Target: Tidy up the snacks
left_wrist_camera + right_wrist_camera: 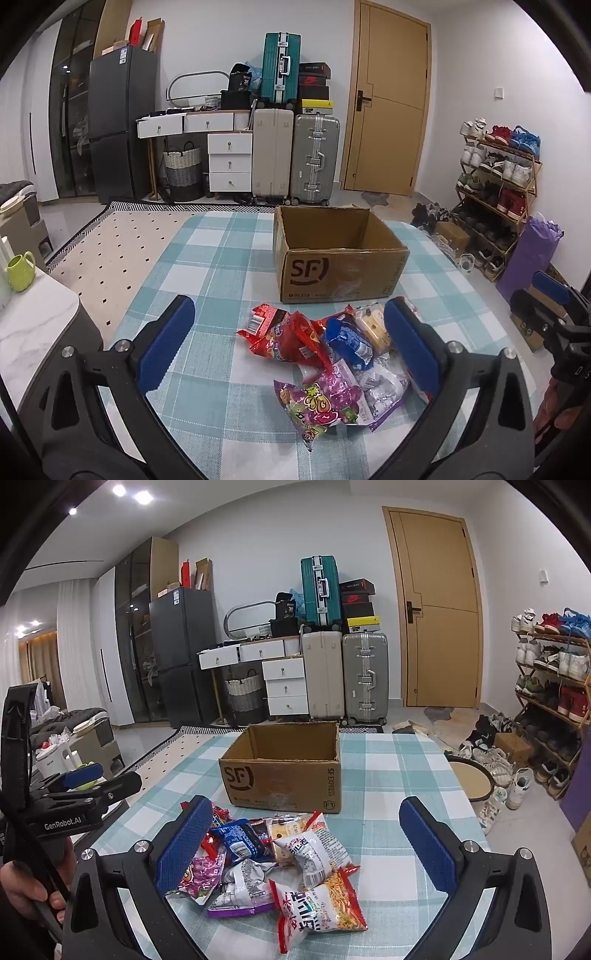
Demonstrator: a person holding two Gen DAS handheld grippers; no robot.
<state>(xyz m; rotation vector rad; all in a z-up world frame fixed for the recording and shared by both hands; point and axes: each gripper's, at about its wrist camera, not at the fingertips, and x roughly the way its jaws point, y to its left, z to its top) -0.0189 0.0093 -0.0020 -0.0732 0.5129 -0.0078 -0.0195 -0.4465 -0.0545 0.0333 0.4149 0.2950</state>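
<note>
Left wrist view: left claw (290, 339) released, jaws wide apart, nothing between the pads, hovering low over the checked surface (207, 258). Snack pile (328, 365) lies on the surface just ahead of the claw, between it and the box (340, 266). Box is open-topped cardboard marked "SF", upright, near the pile but apart from it; no snack visible inside from this angle. In the pile: red packet (291, 339) at left, blue packet (349, 341) beside it, purple packet (321, 404) nearest the camera. Packets overlap one another.

Right wrist view: right claw (304, 838) also released, jaws wide, gripping nothing. Same pile sits between and just ahead of its pads, nearer the left pad. Noodle packet (321, 908) lies closest to the camera; white packet (316, 853) rests partly on it, tilted. Blue packet and purple packet are partly hidden behind the left pad.

Left claw appears at the left edge of this view, held by a hand (22, 890).
</note>
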